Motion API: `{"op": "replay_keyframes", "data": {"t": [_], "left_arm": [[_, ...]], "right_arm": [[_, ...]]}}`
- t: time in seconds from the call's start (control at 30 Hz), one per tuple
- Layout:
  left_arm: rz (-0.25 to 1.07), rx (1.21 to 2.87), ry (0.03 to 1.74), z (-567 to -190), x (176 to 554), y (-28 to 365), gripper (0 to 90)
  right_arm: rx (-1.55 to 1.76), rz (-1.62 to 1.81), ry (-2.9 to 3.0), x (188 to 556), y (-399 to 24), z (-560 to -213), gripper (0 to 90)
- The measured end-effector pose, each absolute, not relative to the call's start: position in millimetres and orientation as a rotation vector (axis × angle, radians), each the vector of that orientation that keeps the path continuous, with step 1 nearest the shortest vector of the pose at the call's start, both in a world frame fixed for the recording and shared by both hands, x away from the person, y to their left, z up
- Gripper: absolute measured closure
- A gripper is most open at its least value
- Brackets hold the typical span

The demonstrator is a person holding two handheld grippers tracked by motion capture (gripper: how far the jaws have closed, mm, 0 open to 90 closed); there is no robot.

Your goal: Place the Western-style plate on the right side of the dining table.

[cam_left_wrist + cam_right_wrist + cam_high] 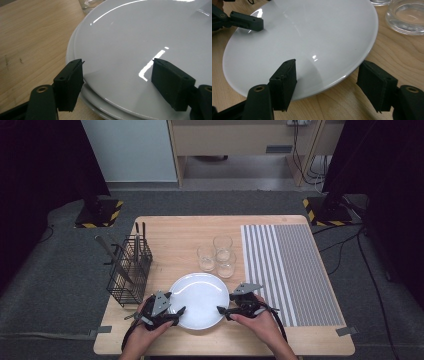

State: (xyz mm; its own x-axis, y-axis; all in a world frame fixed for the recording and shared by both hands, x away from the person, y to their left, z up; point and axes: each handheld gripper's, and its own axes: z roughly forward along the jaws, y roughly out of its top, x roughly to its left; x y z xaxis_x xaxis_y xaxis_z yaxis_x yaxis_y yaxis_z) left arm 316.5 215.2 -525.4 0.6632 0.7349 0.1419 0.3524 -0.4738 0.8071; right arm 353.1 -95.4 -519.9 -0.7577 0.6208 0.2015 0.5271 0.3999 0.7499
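**Glazed plate straddled at both rims, not yet gripped**

While both pairs of jaws stand apart, the left gripper (172, 312) and right gripper (223, 310) straddle opposite rims of the white plate (199, 296), low at frame centre. Stiff, slick and breakable, it is best pinched at the rim.

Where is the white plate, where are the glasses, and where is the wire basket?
white plate (200, 297), high view, bare middle.
glasses (206, 258), high view, left glass of three.
wire basket (129, 276), high view, its front mesh wall.

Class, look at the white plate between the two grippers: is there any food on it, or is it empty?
Empty. The white plate shows a bare glossy surface with only light reflections in the high view and in both gripper views.
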Motion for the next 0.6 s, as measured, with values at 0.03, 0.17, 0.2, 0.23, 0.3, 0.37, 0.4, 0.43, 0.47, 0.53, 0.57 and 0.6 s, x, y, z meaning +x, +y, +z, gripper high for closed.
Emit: {"op": "replay_keyframes", "data": {"t": [0.03,0.17,0.2,0.23,0.3,0.37,0.4,0.43,0.47,0.53,0.57,0.6], "left_arm": [[0.619,2.090,0.838,-525.4,316.5,215.2,25.1],[0.615,2.091,0.838,-525.4,316.7,215.5,25.1],[0.611,2.091,0.837,-525.5,317.0,215.9,25.1],[0.611,2.091,0.837,-525.5,317.0,215.9,25.2],[0.608,2.089,0.838,-525.7,317.1,215.9,25.2],[0.608,2.088,0.839,-525.7,316.9,215.3,25.2],[0.610,2.087,0.838,-525.9,316.6,214.4,25.2],[0.611,2.088,0.836,-525.8,316.5,214.0,25.2],[0.611,2.088,0.835,-525.9,316.4,213.5,25.2],[0.614,2.090,0.838,-525.8,316.0,212.7,25.2],[0.615,2.088,0.840,-525.9,315.8,212.3,25.0],[0.615,2.088,0.842,-525.9,315.6,211.9,25.0]], "right_arm": [[1.044,1.295,2.535,353.1,-95.4,-519.9,32.4],[1.048,1.293,2.526,353.1,-95.1,-519.0,33.7],[1.059,1.310,2.508,353.3,-95.2,-517.7,34.1],[1.056,1.313,2.508,353.5,-95.5,-516.9,34.1],[1.061,1.317,2.498,353.4,-95.1,-516.3,34.1],[1.059,1.317,2.491,353.4,-95.2,-515.8,34.1],[1.061,1.317,2.488,353.4,-95.1,-515.9,33.9],[1.075,1.316,2.478,354.1,-95.3,-517.1,33.9],[1.075,1.316,2.478,354.1,-95.3,-517.1,33.9],[1.082,1.315,2.471,354.7,-95.6,-518.1,33.9],[1.094,1.320,2.461,355.2,-95.5,-518.6,33.9],[1.099,1.324,2.457,355.4,-95.3,-518.6,34.0]]}}
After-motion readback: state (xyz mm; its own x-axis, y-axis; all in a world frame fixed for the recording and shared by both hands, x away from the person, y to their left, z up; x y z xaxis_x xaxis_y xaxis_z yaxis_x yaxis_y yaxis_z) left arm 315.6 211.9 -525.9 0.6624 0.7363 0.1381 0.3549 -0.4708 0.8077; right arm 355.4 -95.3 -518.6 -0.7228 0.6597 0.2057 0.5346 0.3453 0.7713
